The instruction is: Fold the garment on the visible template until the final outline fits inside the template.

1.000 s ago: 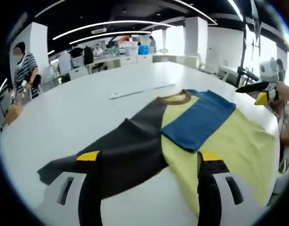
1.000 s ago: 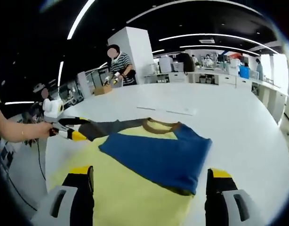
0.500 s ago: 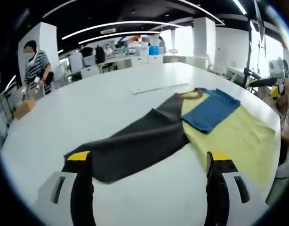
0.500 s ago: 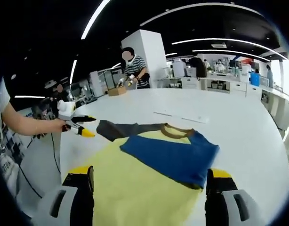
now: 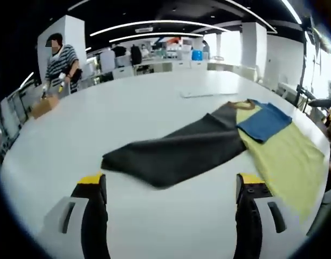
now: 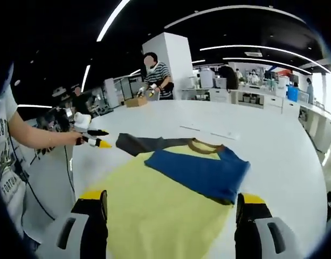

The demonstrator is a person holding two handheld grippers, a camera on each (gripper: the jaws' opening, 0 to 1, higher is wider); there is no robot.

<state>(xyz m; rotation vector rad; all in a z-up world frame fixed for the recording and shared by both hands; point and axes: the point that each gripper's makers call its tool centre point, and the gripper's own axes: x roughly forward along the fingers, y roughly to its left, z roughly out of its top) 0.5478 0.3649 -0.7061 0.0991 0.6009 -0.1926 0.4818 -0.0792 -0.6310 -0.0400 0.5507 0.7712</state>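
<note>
Looking along my left gripper (image 5: 170,186), I see its two jaws spread wide with nothing between them, hanging above the white table (image 5: 128,102). Just ahead of them the garment's dark grey sleeve (image 5: 176,154) lies stretched out flat, running right toward the brown collar (image 5: 246,103). Beyond that the blue sleeve (image 5: 264,121) is folded in over the yellow body (image 5: 287,162), which reaches the table's right edge. Far off on the left a person in a striped top (image 5: 62,59) stands by a cardboard box (image 5: 42,106).

From my right gripper (image 6: 171,202), jaws also apart and empty, my left gripper (image 6: 98,140) shows at the left, held in a hand (image 6: 74,139), clear of the grey sleeve (image 6: 141,143). The yellow body (image 6: 160,208) lies between my jaws, with the blue sleeve (image 6: 203,174) folded across it below the collar (image 6: 204,145). I cannot make out a template outline on the table (image 6: 252,127).
</note>
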